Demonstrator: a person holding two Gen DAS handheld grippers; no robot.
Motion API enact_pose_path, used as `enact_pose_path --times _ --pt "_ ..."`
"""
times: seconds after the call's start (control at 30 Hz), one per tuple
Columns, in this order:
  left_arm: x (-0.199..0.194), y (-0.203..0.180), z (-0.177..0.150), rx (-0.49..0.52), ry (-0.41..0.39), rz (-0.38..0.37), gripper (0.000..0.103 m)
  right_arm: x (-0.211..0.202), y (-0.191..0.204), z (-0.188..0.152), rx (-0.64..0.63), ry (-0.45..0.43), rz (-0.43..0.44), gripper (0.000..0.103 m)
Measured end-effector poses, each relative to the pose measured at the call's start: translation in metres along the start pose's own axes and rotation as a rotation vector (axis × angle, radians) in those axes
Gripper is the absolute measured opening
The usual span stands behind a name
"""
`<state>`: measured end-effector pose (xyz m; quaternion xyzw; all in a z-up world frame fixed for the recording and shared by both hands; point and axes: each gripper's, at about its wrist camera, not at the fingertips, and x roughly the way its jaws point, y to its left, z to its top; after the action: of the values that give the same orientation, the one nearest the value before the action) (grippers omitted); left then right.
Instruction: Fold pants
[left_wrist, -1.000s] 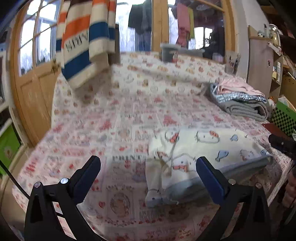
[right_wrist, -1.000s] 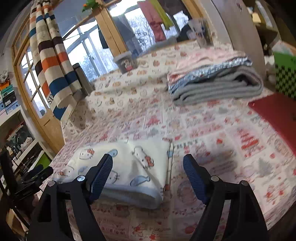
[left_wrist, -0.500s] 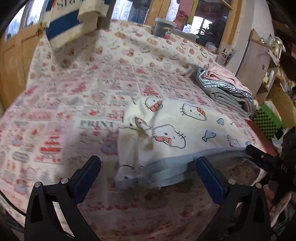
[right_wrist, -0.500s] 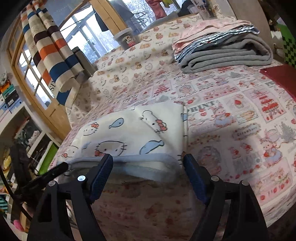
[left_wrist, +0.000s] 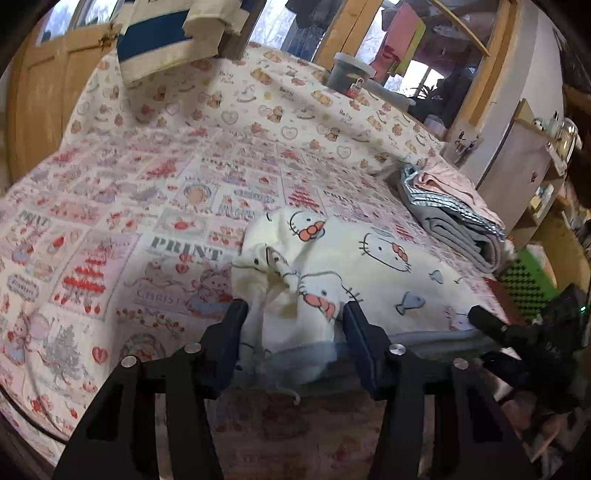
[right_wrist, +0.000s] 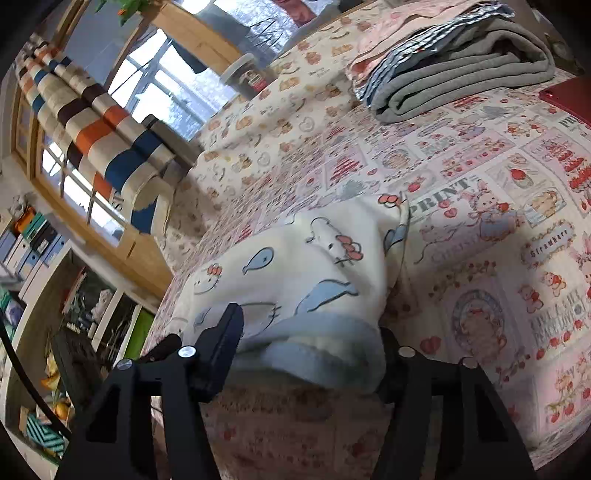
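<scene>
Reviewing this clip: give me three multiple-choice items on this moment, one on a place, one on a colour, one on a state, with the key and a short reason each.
1. Where is the stack of folded clothes relative to the cartoon-print pants?
A. farther back on the bed
B. on top of them
C. on the floor

2. What colour is the pants' base fabric?
A. black
B. cream
C. red

3. How does the left hand-held gripper stand?
A. lifted clear above the bed
B. pointed away from the pants
C. fingers on either side of the pants' near edge

Key: A, the stack lies beyond the pants on the patterned bedspread; B, cream cloth with cat prints; C, its jaws have just been closing, with the bunched edge between them.
</scene>
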<state>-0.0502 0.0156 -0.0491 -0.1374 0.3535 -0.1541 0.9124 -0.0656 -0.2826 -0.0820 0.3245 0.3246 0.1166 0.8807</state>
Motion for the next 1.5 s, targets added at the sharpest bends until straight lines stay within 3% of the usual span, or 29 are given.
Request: enact_pose_path --times 0.1,0.13,0.17,0.23,0.27,0.3,0.33,0.37,0.47,0.63,0.83,0.97,1.2,1.33,1.5 --pt "0.004 -0.003 0.0 0.016 -0.016 0.009 0.056 0.0 -0.002 0.002 0.024 -0.02 0.009 0.059" --pt "0.005 -0.005 0.001 0.027 -0.017 0.01 0.063 -0.001 -0.003 0.001 0.024 -0.025 0.007 0.058" --pt "0.006 -0.007 0.001 0.041 -0.013 0.005 0.07 -0.002 -0.003 0.0 0.022 -0.031 -0.001 0.055" --pt "0.009 -0.014 0.0 0.072 -0.007 0.015 0.072 -0.003 -0.006 -0.002 0.033 -0.046 -0.016 0.046" --pt "0.009 -0.016 0.0 0.079 -0.01 0.035 0.067 -0.005 -0.009 -0.002 0.045 -0.051 -0.019 0.038" --pt "0.01 -0.019 0.0 0.09 -0.016 0.057 0.056 -0.005 -0.012 -0.002 0.054 -0.054 -0.024 0.03" --pt "0.011 -0.021 -0.001 0.104 -0.018 0.071 0.024 -0.006 -0.014 -0.003 0.062 -0.059 -0.027 0.027" --pt "0.011 -0.023 -0.002 0.111 -0.015 0.067 0.017 -0.006 -0.015 -0.003 0.063 -0.063 -0.025 0.022" --pt "0.005 -0.032 -0.004 0.168 -0.053 0.08 0.012 -0.007 -0.009 -0.005 0.011 -0.074 -0.043 0.015" --pt "-0.009 -0.041 -0.001 0.238 -0.113 0.097 0.011 -0.02 0.02 -0.006 -0.155 -0.144 -0.084 0.013" --pt "-0.022 -0.046 0.008 0.27 -0.153 0.087 0.011 -0.032 0.037 -0.001 -0.237 -0.178 -0.096 0.013" --pt "-0.032 -0.06 0.023 0.303 -0.204 0.072 0.011 -0.047 0.061 0.005 -0.359 -0.267 -0.143 0.012" --pt "-0.047 -0.088 0.051 0.36 -0.29 0.042 0.011 -0.075 0.076 0.031 -0.414 -0.363 -0.147 0.012" --pt "-0.04 -0.114 0.071 0.404 -0.305 0.018 0.011 -0.083 0.076 0.054 -0.44 -0.399 -0.177 0.012" --pt "-0.015 -0.148 0.102 0.424 -0.309 -0.066 0.011 -0.1 0.063 0.113 -0.434 -0.464 -0.214 0.012"
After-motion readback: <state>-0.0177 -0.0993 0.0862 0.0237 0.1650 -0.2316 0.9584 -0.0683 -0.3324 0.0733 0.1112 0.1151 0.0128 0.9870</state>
